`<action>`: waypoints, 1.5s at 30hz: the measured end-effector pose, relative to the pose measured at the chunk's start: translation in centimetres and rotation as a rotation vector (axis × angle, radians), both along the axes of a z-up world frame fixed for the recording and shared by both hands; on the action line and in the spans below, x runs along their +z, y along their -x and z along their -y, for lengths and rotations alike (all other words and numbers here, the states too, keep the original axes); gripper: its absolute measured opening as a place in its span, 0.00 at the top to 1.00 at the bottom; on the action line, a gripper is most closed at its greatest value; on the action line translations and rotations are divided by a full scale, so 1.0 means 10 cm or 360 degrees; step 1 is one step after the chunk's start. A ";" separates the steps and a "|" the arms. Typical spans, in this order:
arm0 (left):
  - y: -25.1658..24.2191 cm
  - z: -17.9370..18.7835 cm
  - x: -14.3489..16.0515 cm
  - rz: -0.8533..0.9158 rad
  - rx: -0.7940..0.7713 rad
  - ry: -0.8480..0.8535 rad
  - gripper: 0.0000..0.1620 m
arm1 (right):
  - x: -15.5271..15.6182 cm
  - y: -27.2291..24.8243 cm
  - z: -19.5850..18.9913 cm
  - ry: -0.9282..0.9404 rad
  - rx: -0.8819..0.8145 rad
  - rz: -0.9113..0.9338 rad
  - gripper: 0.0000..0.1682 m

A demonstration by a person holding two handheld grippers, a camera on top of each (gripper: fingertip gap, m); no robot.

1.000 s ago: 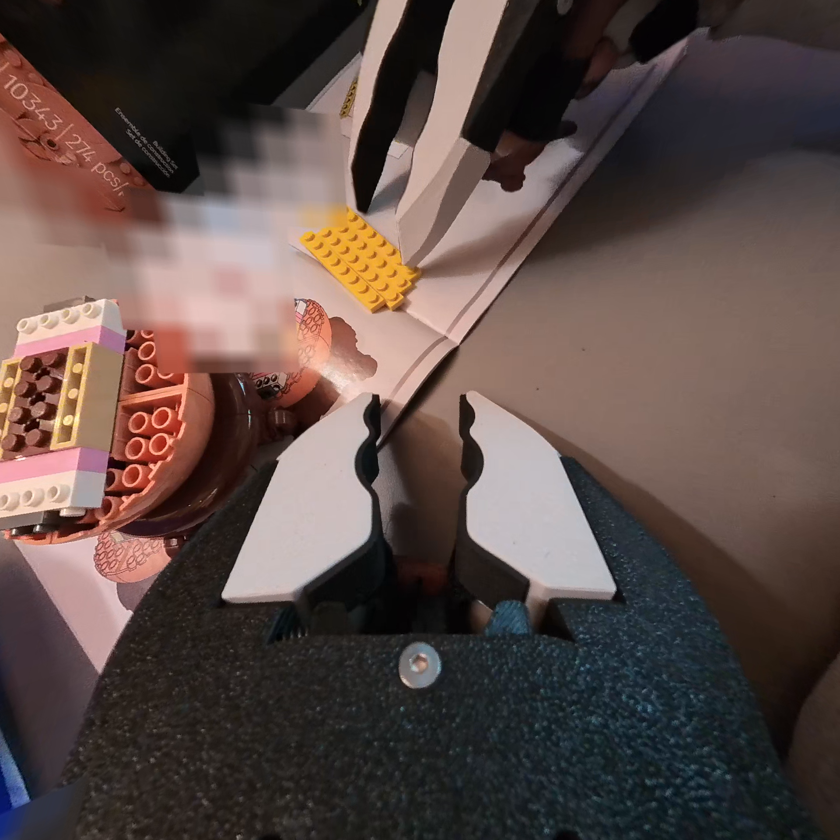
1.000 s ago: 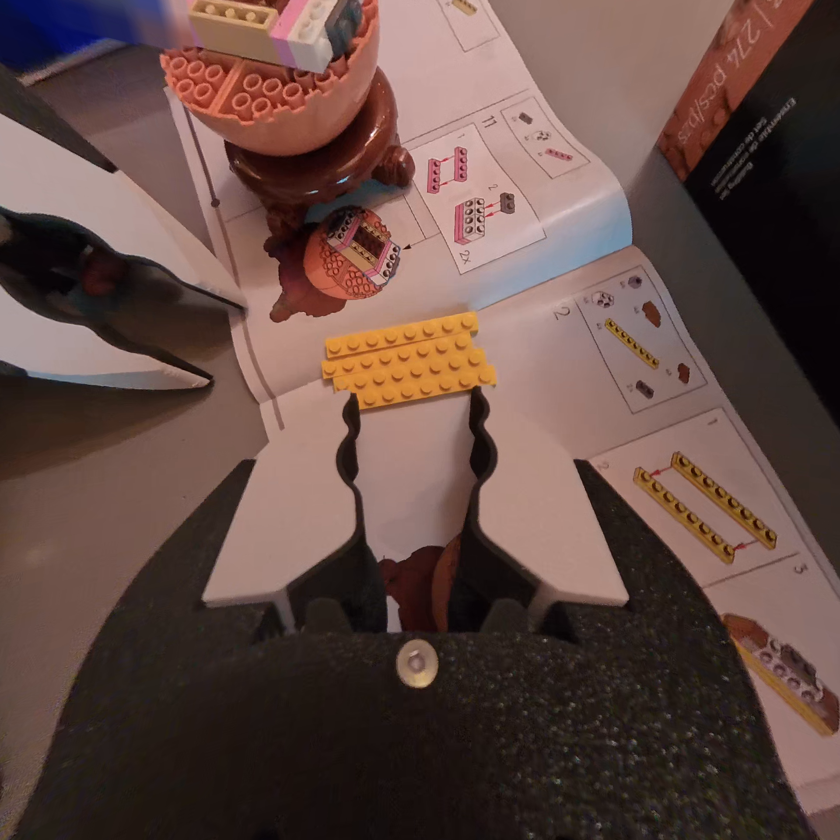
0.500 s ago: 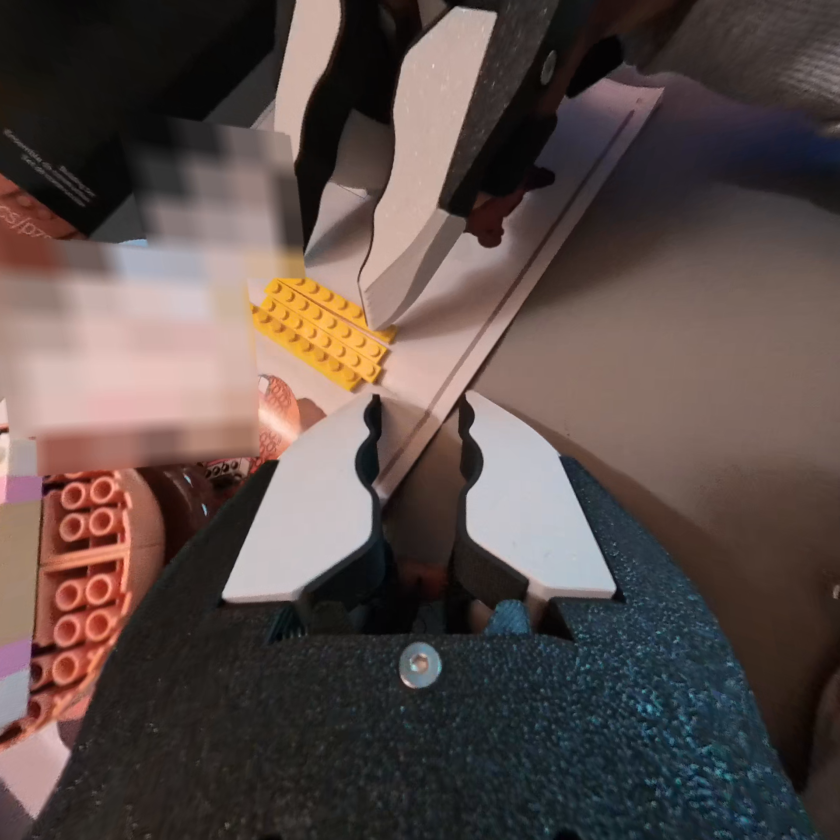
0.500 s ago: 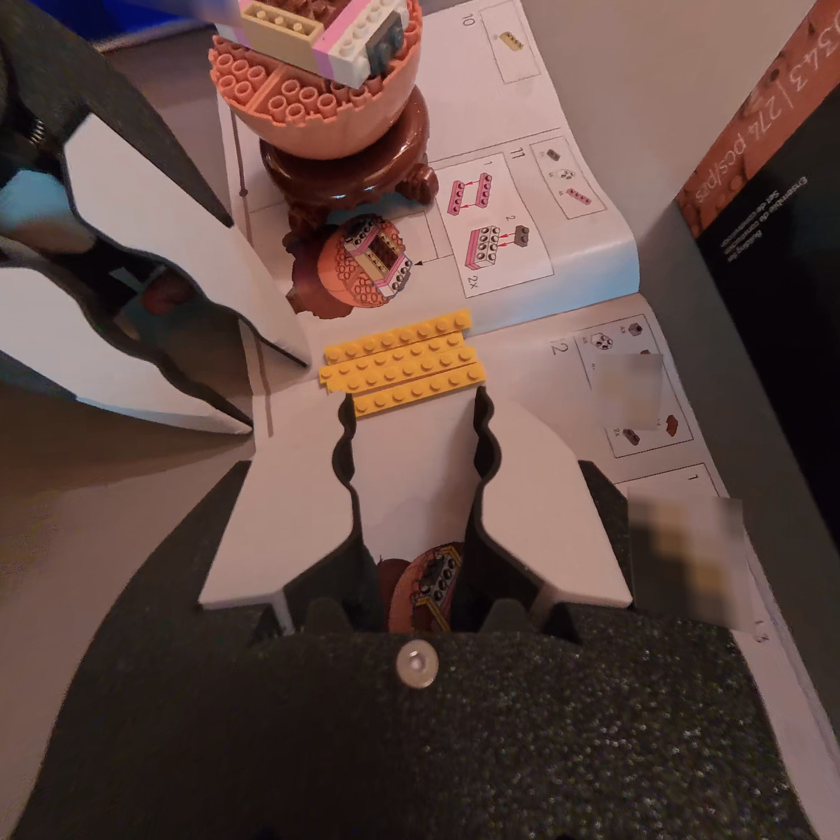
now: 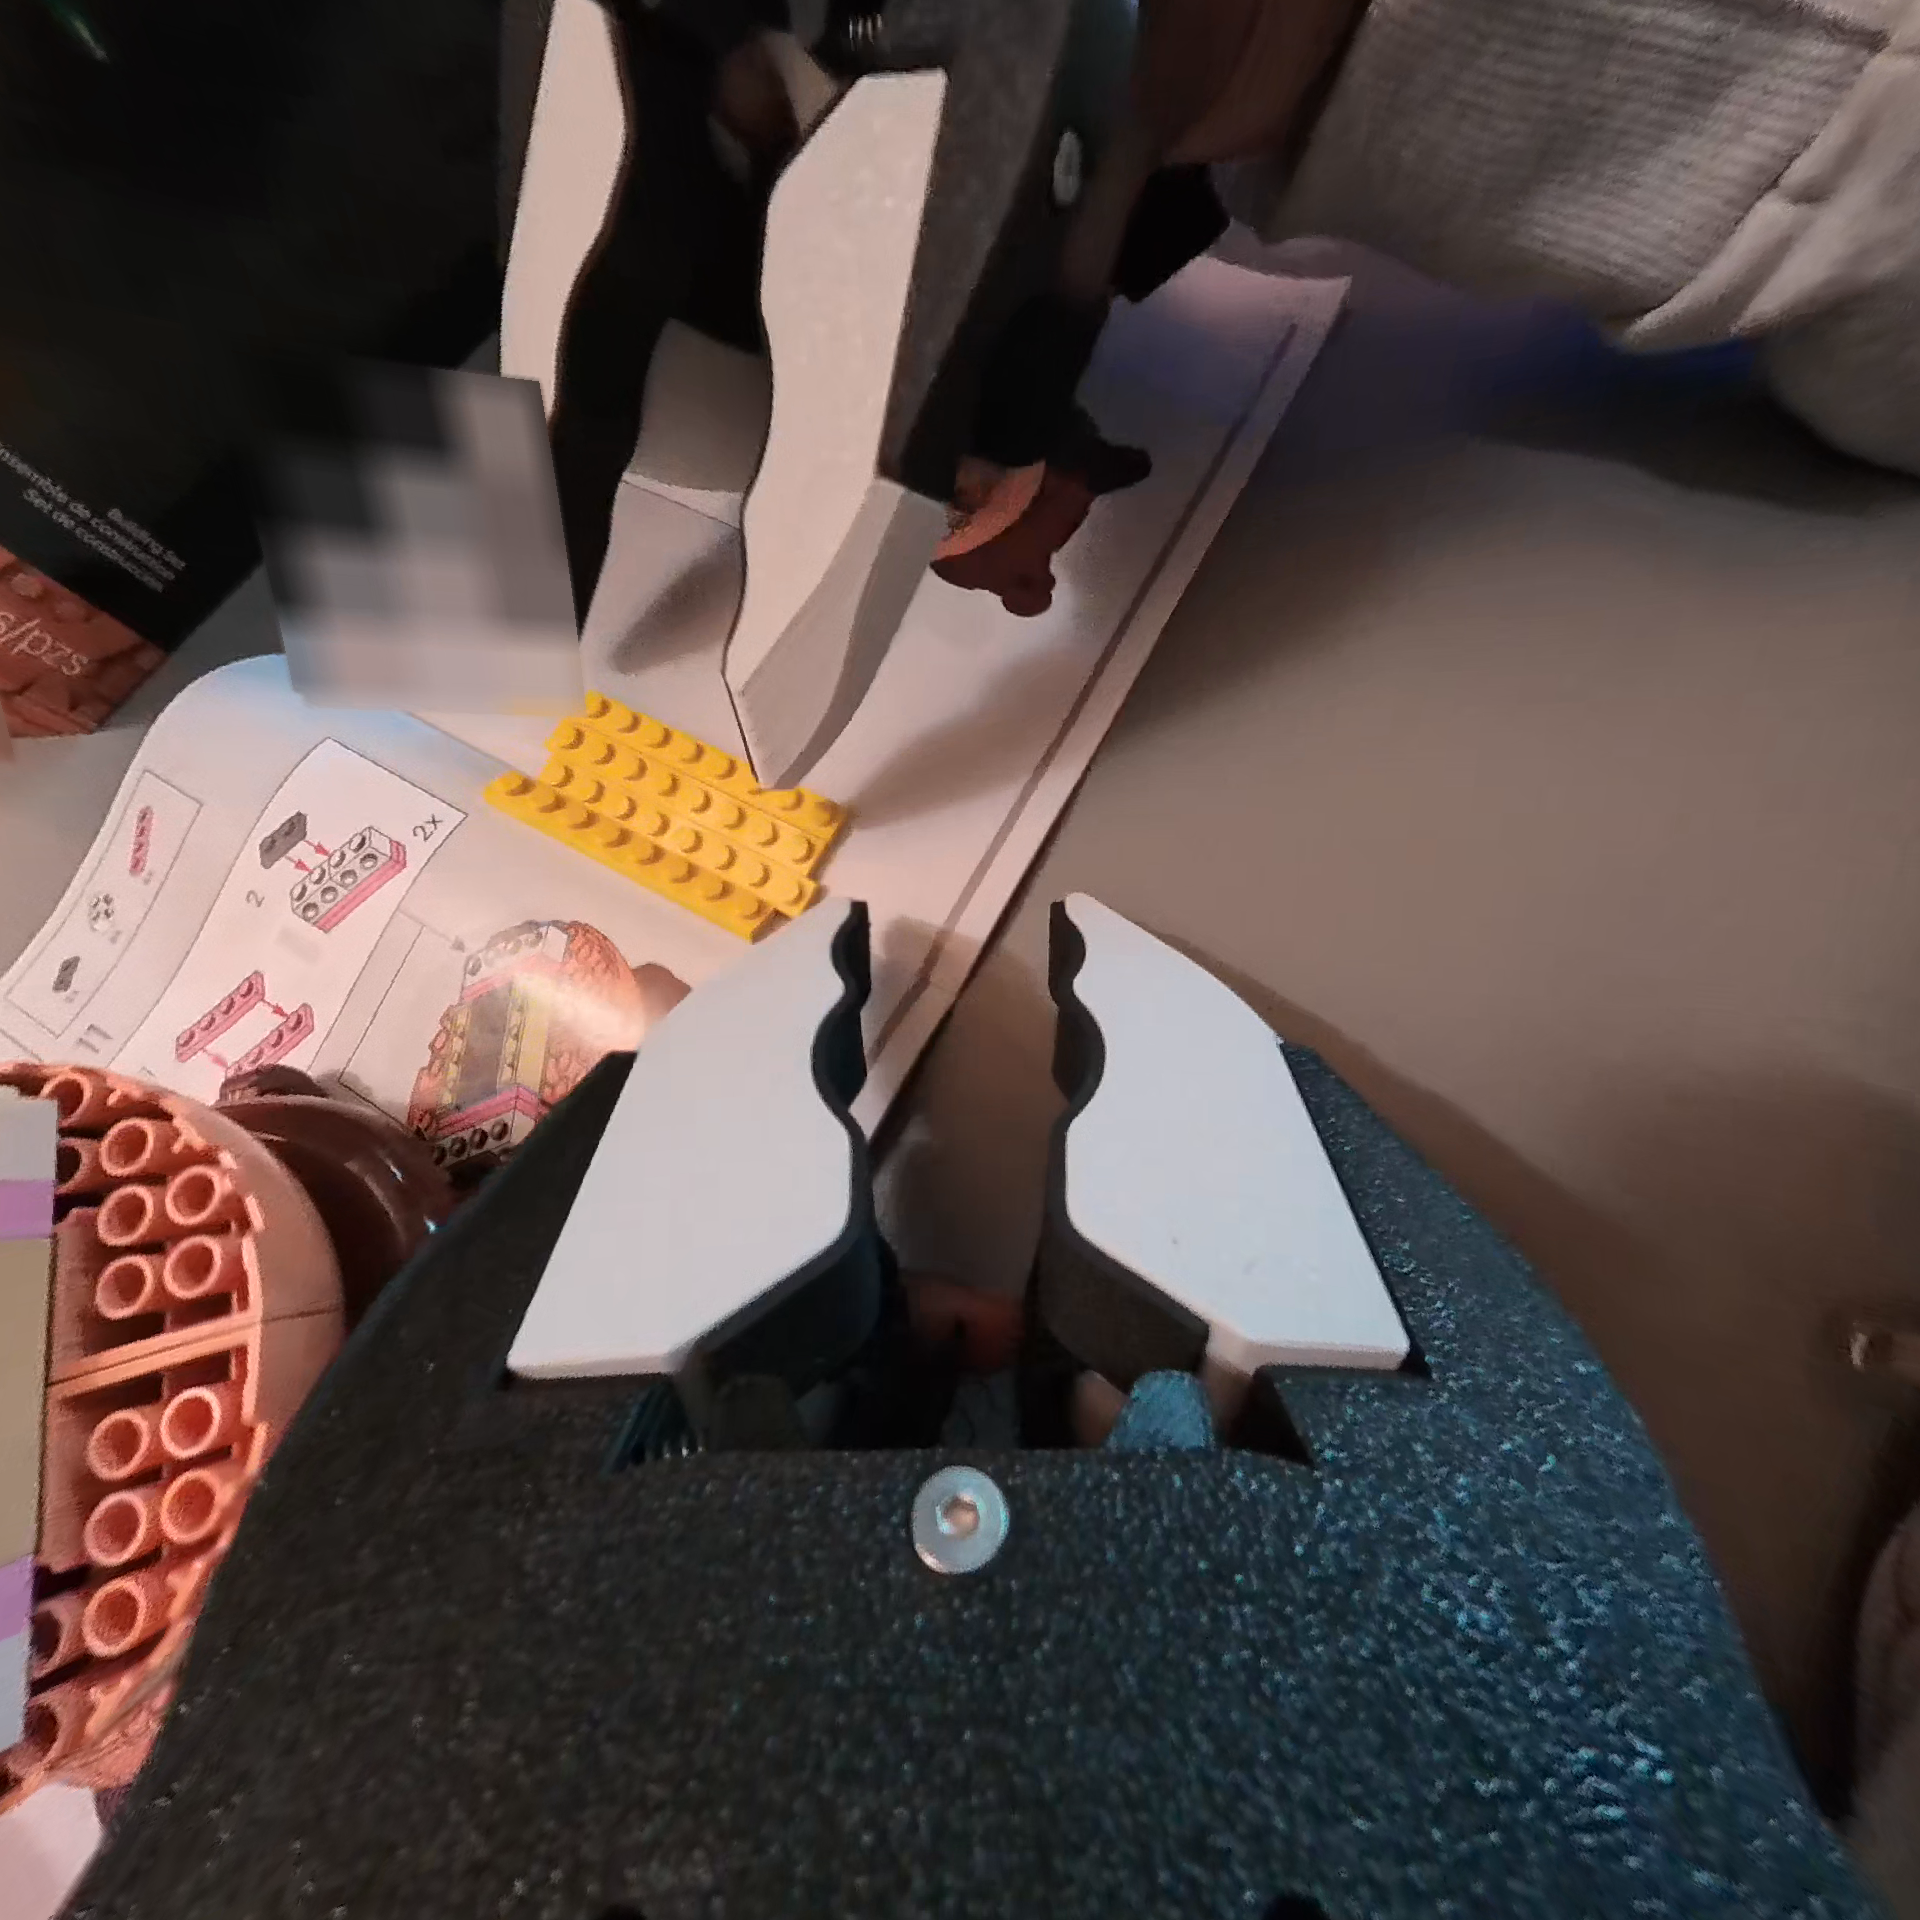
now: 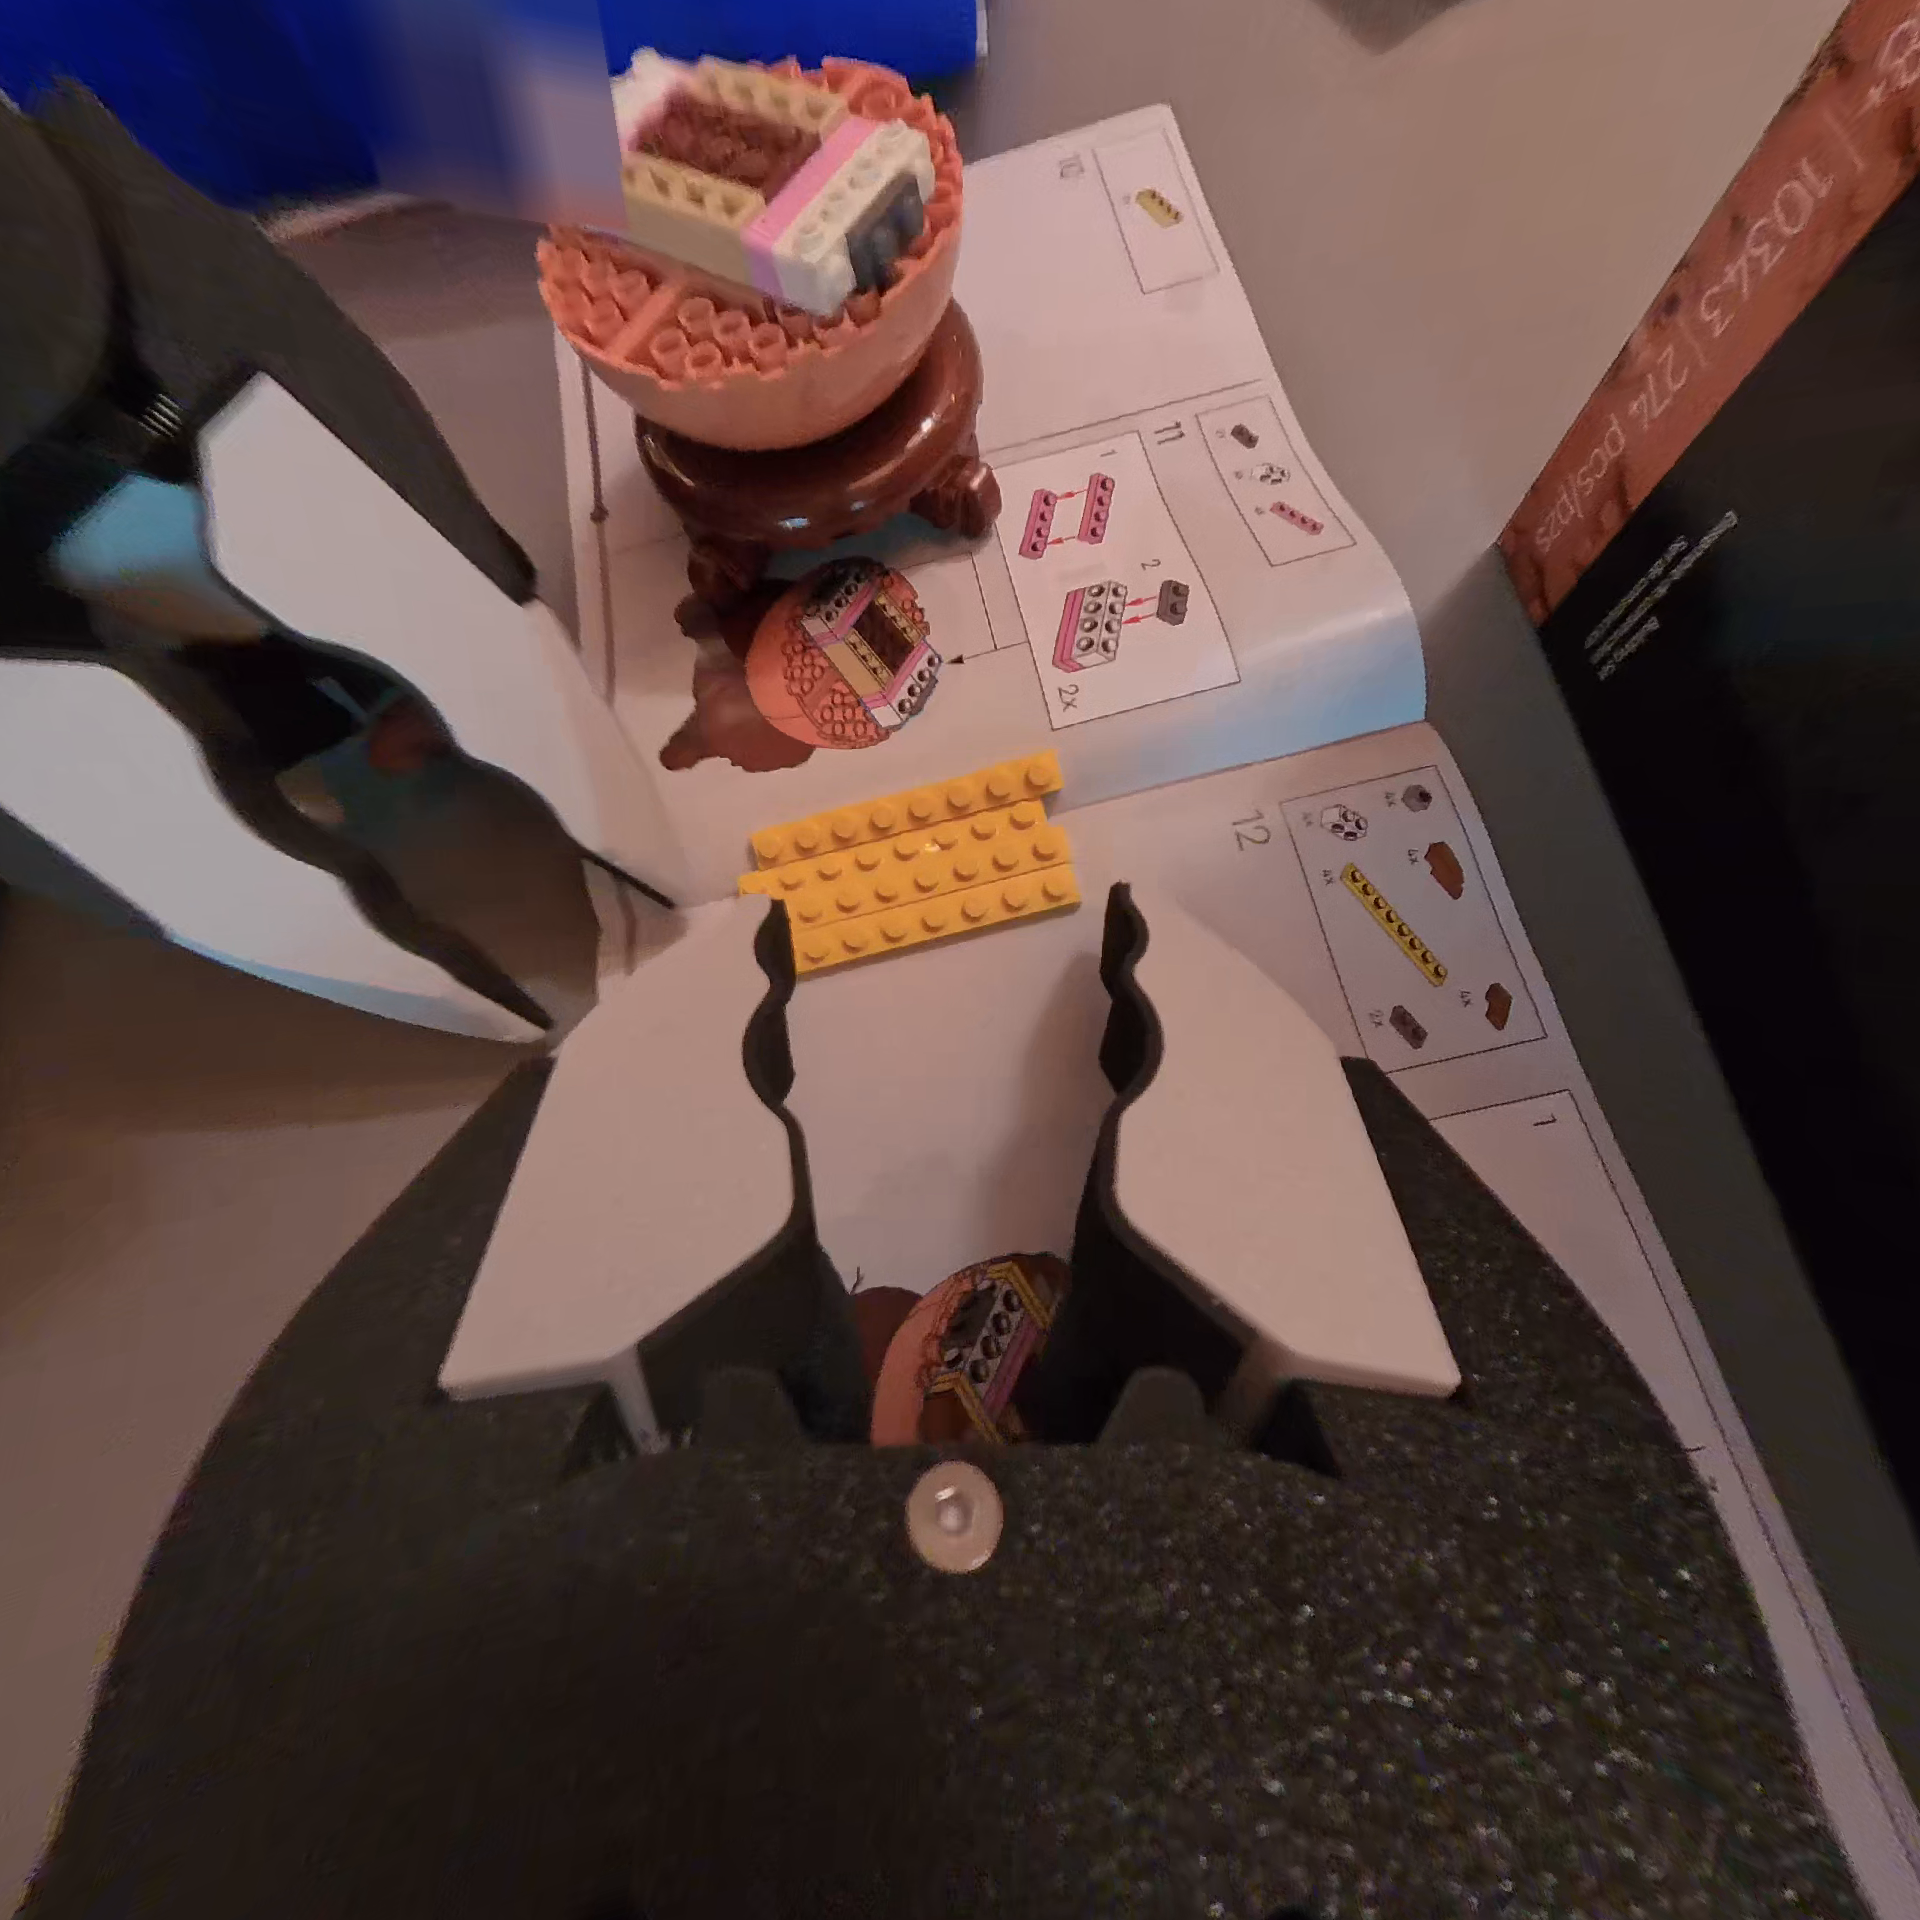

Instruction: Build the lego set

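Note:
Several long yellow plates point(image 6: 914, 862) lie side by side on the open instruction booklet point(image 6: 1143, 343); they also show in the left wrist view point(image 5: 675, 821). My right gripper point(image 6: 945, 909) is open and empty, with its fingertips astride the near row of plates. In the left wrist view one of its fingers point(image 5: 821, 468) comes down onto the plates' end. My left gripper point(image 5: 956, 914) is open and empty, just beside the plates at the booklet's edge. The half-built egg-shaped model point(image 6: 748, 239) sits on a brown stand point(image 6: 810, 478) behind the plates.
A dark set box point(image 6: 1714, 520) stands upright along the booklet's right side. The left gripper point(image 6: 603, 961) fills the left of the right wrist view. A person's light sleeve point(image 5: 1558, 156) is at the back right. The grey table point(image 5: 1455, 727) lies beside the booklet.
My left gripper has moved in towards the yellow plates and now sits close beside them. My right gripper has stayed at the plates. Both stay open.

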State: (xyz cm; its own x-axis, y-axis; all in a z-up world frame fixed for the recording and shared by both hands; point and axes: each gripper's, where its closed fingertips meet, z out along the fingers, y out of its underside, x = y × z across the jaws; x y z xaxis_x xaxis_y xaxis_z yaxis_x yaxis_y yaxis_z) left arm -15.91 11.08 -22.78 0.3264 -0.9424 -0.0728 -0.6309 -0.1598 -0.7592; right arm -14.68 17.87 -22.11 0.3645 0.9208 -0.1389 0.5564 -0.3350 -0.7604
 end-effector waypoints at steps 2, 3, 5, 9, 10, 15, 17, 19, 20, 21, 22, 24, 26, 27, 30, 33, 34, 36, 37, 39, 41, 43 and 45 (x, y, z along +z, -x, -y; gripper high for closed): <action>-0.01 -0.05 -0.02 -0.0017 0.0031 -0.0015 0.80 | 0.13 -0.02 0.02 -0.0010 -0.0045 -0.0117 0.70; -0.02 -0.06 -0.03 -0.0021 0.0038 -0.0007 0.80 | 0.20 -0.03 0.03 -0.0044 -0.0068 -0.0191 0.73; -0.02 -0.06 -0.05 -0.0024 0.0038 0.0018 0.80 | 0.28 -0.07 0.03 -0.0111 -0.0103 -0.0266 0.74; -0.01 -0.03 -0.05 -0.0022 0.0015 0.0015 0.80 | 0.10 0.00 0.05 -0.0089 0.0042 -0.0088 0.68; -0.01 -0.02 -0.06 -0.0029 0.0013 0.0016 0.80 | 0.06 0.04 0.02 -0.0087 0.0077 -0.0049 0.67; -0.02 0.04 -0.07 -0.0051 -0.0005 0.0010 0.80 | 0.04 0.24 -0.02 -0.0077 0.0249 0.0075 0.67; -0.02 0.07 -0.07 -0.0052 -0.0009 0.0003 0.80 | -0.03 0.22 -0.04 -0.0051 0.0269 0.0175 0.67; -0.02 0.08 -0.07 -0.0052 -0.0018 -0.0002 0.80 | -0.07 0.21 -0.04 -0.0026 0.0270 0.0214 0.67; -0.03 0.08 -0.07 -0.0051 -0.0023 -0.0005 0.80 | -0.08 0.20 -0.03 -0.0007 0.0273 0.0224 0.67; -0.03 0.08 -0.07 -0.0050 -0.0026 -0.0008 0.80 | -0.09 0.20 0.00 0.0011 0.0284 0.0232 0.67; -0.03 0.08 -0.06 -0.0048 -0.0028 -0.0011 0.80 | -0.09 0.19 0.01 0.0009 0.0287 0.0236 0.67; -0.03 0.06 -0.06 -0.0040 -0.0031 -0.0017 0.80 | -0.06 0.17 -0.02 -0.0029 0.0247 0.0226 0.66; -0.02 0.06 -0.05 -0.0034 -0.0034 -0.0017 0.80 | -0.03 0.13 -0.03 -0.0014 0.0215 0.0222 0.66; -0.02 0.06 -0.05 -0.0033 -0.0036 -0.0018 0.80 | -0.02 0.11 -0.03 -0.0014 0.0213 0.0214 0.67; -0.02 0.05 -0.05 -0.0033 -0.0038 -0.0016 0.80 | 0.00 0.10 0.11 0.0032 0.0304 0.0194 0.75; -0.01 0.05 -0.05 -0.0027 -0.0037 -0.0017 0.80 | -0.03 0.12 0.17 0.0012 0.0325 0.0194 0.72; -0.01 0.05 -0.05 -0.0027 -0.0038 -0.0017 0.80 | -0.05 0.13 0.20 0.0031 0.0342 0.0193 0.71; -0.01 0.05 -0.06 -0.0031 -0.0040 -0.0011 0.80 | -0.10 0.13 0.20 0.0043 0.0343 0.0220 0.69; -0.01 0.05 -0.06 -0.0034 -0.0041 -0.0011 0.80 | -0.11 0.13 0.19 0.0039 0.0347 0.0226 0.69; -0.01 0.05 -0.06 -0.0036 -0.0044 -0.0012 0.80 | -0.10 0.14 0.17 0.0036 0.0332 0.0222 0.69; -0.01 0.05 -0.07 -0.0038 -0.0045 -0.0014 0.80 | -0.09 0.13 0.15 0.0030 0.0326 0.0231 0.68; 0.00 0.05 -0.07 -0.0040 -0.0042 -0.0015 0.80 | -0.05 0.15 0.15 0.0016 0.0331 0.0207 0.69; 0.00 0.05 -0.07 -0.0039 -0.0041 -0.0013 0.80 | -0.03 0.18 0.18 0.0018 0.0354 0.0188 0.69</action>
